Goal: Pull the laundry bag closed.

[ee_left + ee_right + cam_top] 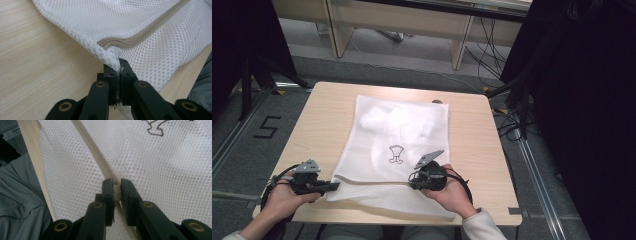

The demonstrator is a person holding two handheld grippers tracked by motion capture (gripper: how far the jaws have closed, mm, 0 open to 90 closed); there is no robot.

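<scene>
Between my left gripper (117, 72) jaws the mesh bag (402, 135) corner sits pinched, anchoring it; my right gripper (117, 188) jaws clamp the zipper (100, 157).

1. A white mesh laundry bag (399, 145) lay flat on a light wooden desk (319, 125), a small dark outline figure (396, 154) printed near its middle.
2. The left gripper (332, 186), held in the person's left hand (287, 197), met the bag's near left corner.
3. The right gripper (412, 181), in the right hand (452, 192), rested on the bag's near edge.
4. A "5" (266, 127) marked the grey floor left of the desk.
</scene>
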